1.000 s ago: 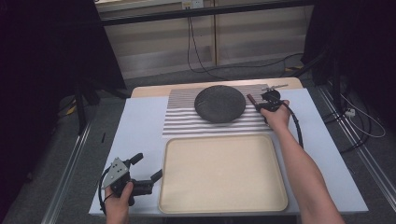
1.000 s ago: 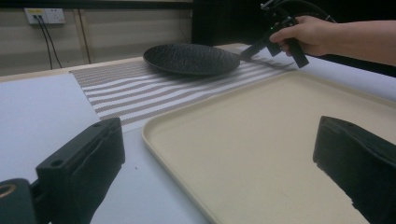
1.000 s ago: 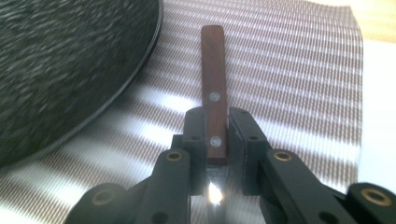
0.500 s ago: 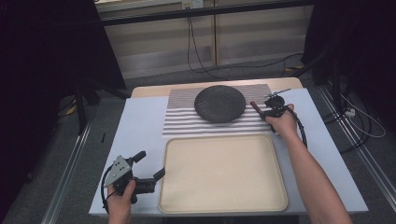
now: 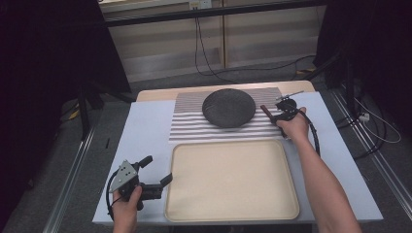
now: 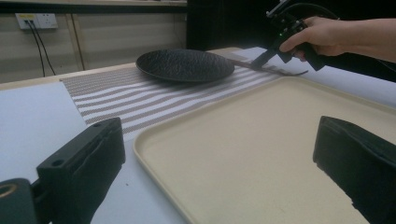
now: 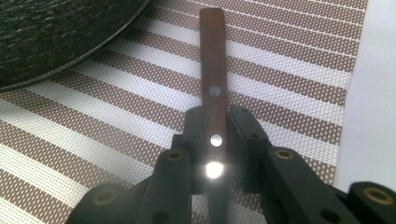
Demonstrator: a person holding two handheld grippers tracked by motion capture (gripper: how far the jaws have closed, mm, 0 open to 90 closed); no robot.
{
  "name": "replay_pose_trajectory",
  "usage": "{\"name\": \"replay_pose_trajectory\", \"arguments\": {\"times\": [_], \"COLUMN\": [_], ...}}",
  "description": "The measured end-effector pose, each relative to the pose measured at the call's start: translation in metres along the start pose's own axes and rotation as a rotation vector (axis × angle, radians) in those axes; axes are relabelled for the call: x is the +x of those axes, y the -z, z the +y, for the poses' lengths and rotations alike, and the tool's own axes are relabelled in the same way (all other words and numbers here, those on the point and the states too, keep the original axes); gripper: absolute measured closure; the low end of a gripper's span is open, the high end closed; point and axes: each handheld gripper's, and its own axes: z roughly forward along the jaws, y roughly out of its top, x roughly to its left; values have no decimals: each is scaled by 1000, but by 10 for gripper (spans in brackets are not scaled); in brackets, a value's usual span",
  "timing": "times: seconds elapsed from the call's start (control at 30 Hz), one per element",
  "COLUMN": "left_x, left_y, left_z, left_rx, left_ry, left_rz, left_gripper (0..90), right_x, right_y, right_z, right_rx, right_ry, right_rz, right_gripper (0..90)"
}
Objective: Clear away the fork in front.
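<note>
— Right gripper view: what has the right gripper [image 7: 215,140] got?
— Its jaws are clamped tight on a wooden-handled knife [image 7: 212,60], whose handle points out over the striped placemat [image 7: 289,60], just beside the dark plate [image 7: 56,32].
— And the left gripper [image 5: 158,171]?
— Jaws wide apart, holding nothing, at the near left corner of the beige tray [image 5: 233,179].
</note>
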Motion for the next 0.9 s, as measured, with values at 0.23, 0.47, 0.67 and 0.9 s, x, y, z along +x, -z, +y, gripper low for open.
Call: {"name": "replay_pose_trajectory", "arguments": {"times": [0.23, 0.47, 0.67, 0.9], "left_x": [-3, -2, -3, -3], "left_y": [4, 9, 9, 8], "left_z": [0, -1, -2, -1], "left_rx": [-3, -5, 0, 0], "left_ry": [0, 6, 4, 13], "left_rz": [7, 23, 23, 22], "left_gripper": [26, 26, 26, 26], "right_x": [-4, -3, -8, -10], "right_y": [1, 7, 18, 43], "right_z": [-2, -3, -6, -9], "right_rx": [-24, -56, -118, -205], "right_ry": [-2, 17, -1, -11], "right_rz": [27, 50, 74, 127], "right_gripper": [782, 782, 783, 783]}}
